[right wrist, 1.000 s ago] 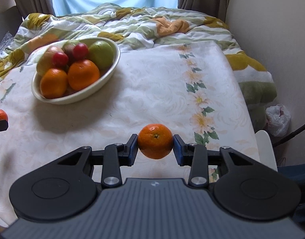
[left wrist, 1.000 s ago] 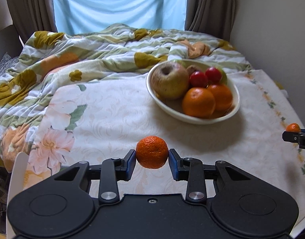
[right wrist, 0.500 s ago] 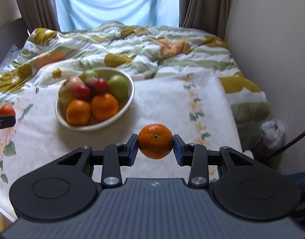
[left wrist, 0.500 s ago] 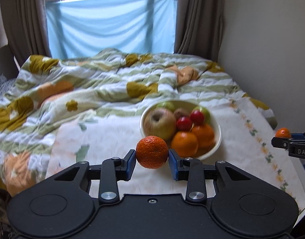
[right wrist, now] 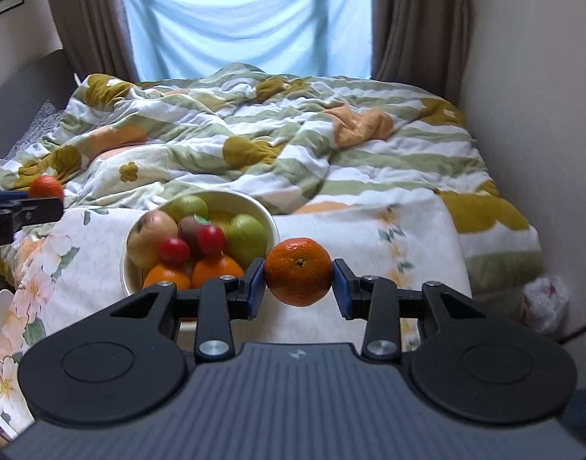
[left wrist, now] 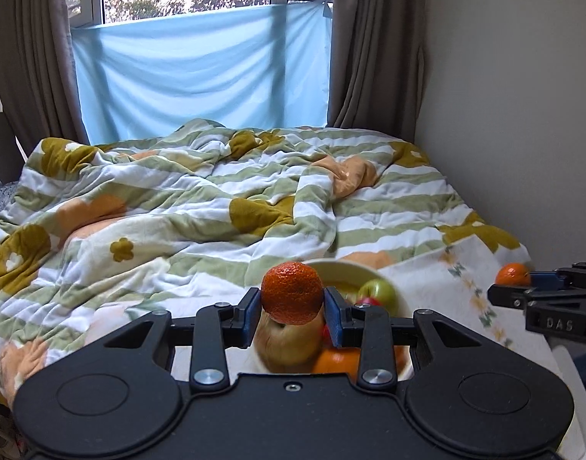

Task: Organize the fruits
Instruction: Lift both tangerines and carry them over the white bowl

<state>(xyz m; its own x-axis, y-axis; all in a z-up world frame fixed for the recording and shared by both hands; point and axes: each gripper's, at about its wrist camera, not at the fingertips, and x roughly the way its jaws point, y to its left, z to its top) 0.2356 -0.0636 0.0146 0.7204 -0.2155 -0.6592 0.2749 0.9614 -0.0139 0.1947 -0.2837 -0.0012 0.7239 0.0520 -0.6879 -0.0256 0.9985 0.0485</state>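
My left gripper (left wrist: 293, 308) is shut on a mandarin (left wrist: 292, 293) and holds it in the air above the near side of the cream fruit bowl (left wrist: 338, 266). My right gripper (right wrist: 298, 283) is shut on a second mandarin (right wrist: 298, 271), in the air just right of the bowl (right wrist: 254, 203). The bowl holds a yellow-brown apple (right wrist: 149, 235), green apples (right wrist: 247, 235), two small red fruits (right wrist: 174, 251) and oranges (right wrist: 216, 270). Each gripper shows in the other's view: the right one with its mandarin (left wrist: 513, 274), the left one with its mandarin (right wrist: 45, 187).
The bowl stands on a white floral cloth (right wrist: 369, 237) over the bed. A rumpled striped quilt (left wrist: 178, 199) covers the far half. A wall (left wrist: 515, 76) runs along the right side. Window and curtains (left wrist: 201, 57) are at the back. A white plastic bag (right wrist: 545, 299) lies at the bed's right.
Both grippers have risen and tilted up with their mandarins held. The bowl has dropped low in both views and the window has come into sight.
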